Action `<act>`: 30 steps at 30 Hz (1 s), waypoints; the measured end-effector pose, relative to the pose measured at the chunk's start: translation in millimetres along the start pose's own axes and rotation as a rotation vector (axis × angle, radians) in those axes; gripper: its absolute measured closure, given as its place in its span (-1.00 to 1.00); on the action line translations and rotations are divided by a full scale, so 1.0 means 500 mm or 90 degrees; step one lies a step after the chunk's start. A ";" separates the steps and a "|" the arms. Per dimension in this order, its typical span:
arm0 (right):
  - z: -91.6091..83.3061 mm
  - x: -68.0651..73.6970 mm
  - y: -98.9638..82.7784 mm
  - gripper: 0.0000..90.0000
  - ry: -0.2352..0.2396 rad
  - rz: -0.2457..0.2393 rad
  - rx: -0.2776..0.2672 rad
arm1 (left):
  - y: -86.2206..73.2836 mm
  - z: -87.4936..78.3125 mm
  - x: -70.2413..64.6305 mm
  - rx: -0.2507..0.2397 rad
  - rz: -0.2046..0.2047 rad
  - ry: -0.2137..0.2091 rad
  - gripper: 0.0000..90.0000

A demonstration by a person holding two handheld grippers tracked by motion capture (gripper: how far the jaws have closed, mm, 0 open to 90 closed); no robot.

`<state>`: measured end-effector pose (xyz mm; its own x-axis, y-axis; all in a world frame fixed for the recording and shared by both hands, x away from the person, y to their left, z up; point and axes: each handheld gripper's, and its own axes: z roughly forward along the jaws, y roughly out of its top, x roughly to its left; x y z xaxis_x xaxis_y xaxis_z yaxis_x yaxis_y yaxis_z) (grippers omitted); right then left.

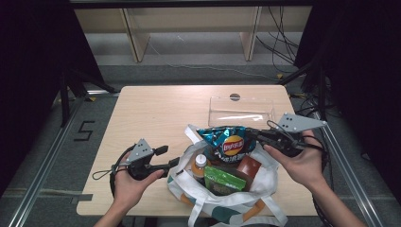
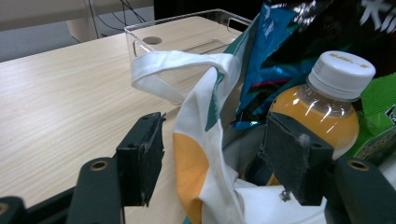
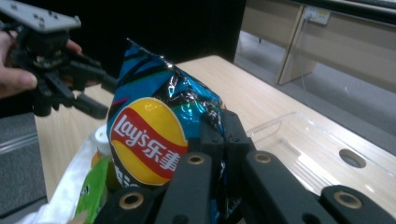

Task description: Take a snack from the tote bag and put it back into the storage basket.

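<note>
The right gripper pinches the edge of a blue Lay's chip bag above the tote bag near the table's front. The left gripper is spread around the tote's rim, beside an orange drink bottle.

A white fabric tote bag with orange and green patches lies open at the near middle of the pale wooden desk. In it, a blue Lay's crisp bag stands at the far side; before that sit an orange-drink bottle with a white cap at left, a green packet in the middle and a brown packet at right. A clear plastic tray rests behind the bag, toward the desk's far right. One bag handle loops out to the far left.
</note>
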<state>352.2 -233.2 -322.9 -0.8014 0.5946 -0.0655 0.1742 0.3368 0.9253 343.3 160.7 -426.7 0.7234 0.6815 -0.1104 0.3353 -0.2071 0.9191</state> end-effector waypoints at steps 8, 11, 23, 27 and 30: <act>-0.019 -0.013 0.024 1.00 -0.020 0.010 -0.035 | -0.002 -0.002 0.001 0.000 0.000 0.003 -0.18; -0.027 -0.019 0.032 1.00 -0.017 0.009 -0.048 | -0.002 -0.001 0.001 0.001 0.001 0.006 -0.18; -0.059 -0.028 0.068 1.00 -0.046 0.015 -0.102 | -0.002 -0.002 0.004 0.001 0.002 0.004 -0.18; -0.063 -0.031 0.076 1.00 -0.050 0.020 -0.111 | -0.001 -0.002 0.003 0.002 0.001 0.007 -0.18; -0.068 -0.037 0.080 1.00 -0.059 0.019 -0.116 | -0.001 -0.002 0.004 0.003 0.002 0.008 -0.18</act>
<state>354.4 -255.6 -271.8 -0.7394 0.6702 -0.0640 0.0831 0.1851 0.9792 343.8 163.0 -426.9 0.7172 0.6892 -0.1033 0.3358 -0.2118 0.9178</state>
